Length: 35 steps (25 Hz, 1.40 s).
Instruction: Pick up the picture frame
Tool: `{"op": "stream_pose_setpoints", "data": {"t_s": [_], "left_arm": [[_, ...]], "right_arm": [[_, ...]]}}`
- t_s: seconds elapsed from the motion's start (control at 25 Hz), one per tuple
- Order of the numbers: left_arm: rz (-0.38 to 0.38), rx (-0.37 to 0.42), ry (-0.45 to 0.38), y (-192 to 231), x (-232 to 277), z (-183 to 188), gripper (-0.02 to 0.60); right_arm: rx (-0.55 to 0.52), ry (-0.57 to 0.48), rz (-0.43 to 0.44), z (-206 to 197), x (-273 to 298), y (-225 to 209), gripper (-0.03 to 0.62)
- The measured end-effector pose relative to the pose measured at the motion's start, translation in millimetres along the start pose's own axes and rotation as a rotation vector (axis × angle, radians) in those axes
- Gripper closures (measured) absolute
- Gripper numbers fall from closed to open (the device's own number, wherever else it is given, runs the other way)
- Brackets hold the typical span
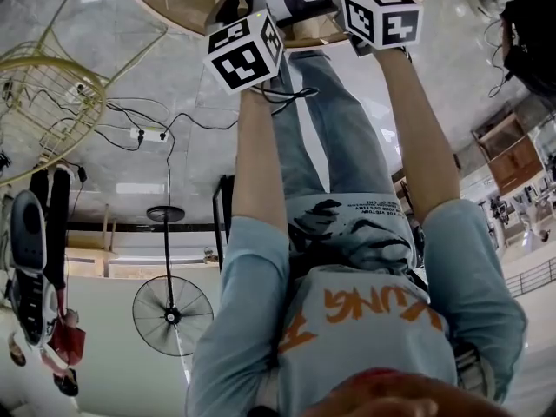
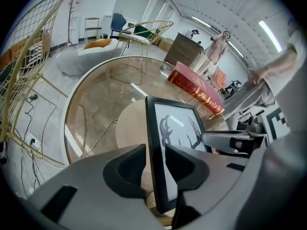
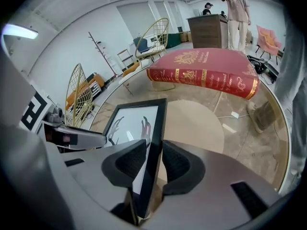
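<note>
**Picture frame: the grasp is half made**

One picture frame (image 2: 175, 138) stands upright on the round glass tabletop (image 2: 96, 99). Your two tongs straddle its side edges. The right tongs (image 3: 153, 159) pinch one edge. The left tongs (image 2: 156, 164) stand spread round the other and do not seem to press it. Next, I judge, you should close the left and lift both evenly. One red book (image 3: 206, 73) lies beyond.

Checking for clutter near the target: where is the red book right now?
In the right gripper view the red book lies on the round glass table, beyond the picture frame and to its right, near the far rim.
</note>
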State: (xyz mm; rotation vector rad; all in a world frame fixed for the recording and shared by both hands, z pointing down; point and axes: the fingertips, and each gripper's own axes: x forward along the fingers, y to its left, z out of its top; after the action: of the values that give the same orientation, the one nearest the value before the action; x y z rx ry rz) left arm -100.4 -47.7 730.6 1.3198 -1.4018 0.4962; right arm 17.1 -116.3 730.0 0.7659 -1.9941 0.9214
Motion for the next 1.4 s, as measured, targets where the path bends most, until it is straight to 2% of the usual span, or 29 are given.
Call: {"op": "stream_pose_setpoints", "data": {"t_s": [0.24, 0.4, 0.6, 0.84, 1.04, 1.4], "left_arm": [[0.043, 0.016, 0.025, 4, 7, -5, 0.476], [0.042, -0.013, 0.008, 1, -4, 0, 0.483], [0.053, -0.017, -0.026, -1, -16, 0, 0.486], [0.044, -0.031, -0.116, -14, -36, 10, 0.499], [0.053, 0.000, -0.171, -39, -46, 5, 0.502], [0.050, 0.010, -0.245, -80, -122, 34, 0.502]], "right_arm": [[0.047, 0.002, 0.016, -6, 9, -1, 0.499], [0.039, 0.013, 0.019, 0, 0, 3, 0.513], [0.053, -0.020, 0.025, 0, -13, 8, 0.522], [0.055, -0.096, 0.018, 13, -36, 10, 0.523], [0.066, -0.150, 0.030, 7, -61, -2, 0.523], [0.055, -0.227, 0.038, 41, -143, 20, 0.523]]}}
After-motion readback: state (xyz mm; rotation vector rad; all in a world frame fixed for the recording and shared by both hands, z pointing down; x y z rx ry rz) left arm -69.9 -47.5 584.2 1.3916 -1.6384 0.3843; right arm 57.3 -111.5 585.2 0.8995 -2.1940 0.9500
